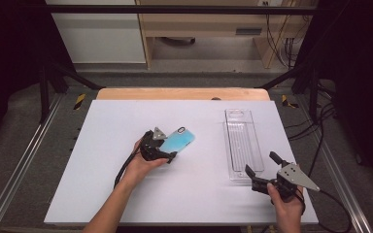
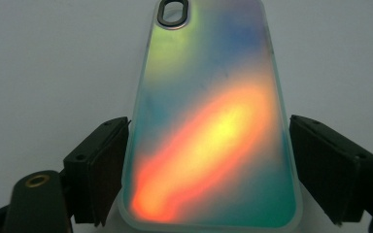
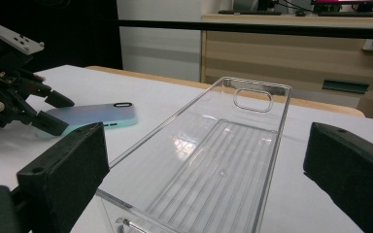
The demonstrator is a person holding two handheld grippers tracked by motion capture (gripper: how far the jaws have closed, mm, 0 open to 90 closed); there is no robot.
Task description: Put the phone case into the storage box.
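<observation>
High view, left tongs (image 1: 171,145) open astride phone case (image 1: 179,139), right tongs (image 1: 262,167) open nr clear tray (image 1: 243,141)

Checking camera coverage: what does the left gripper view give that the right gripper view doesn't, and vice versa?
Left gripper view: the phone case close up, iridescent orange-green back with its camera cutout, lying between the left gripper jaws; the left pad is at its edge, the right pad stands slightly off.

Right gripper view: the clear plastic tray between the open right gripper jaws, plus the wooden cabinet behind.

Both: the phone case and the white table.
</observation>
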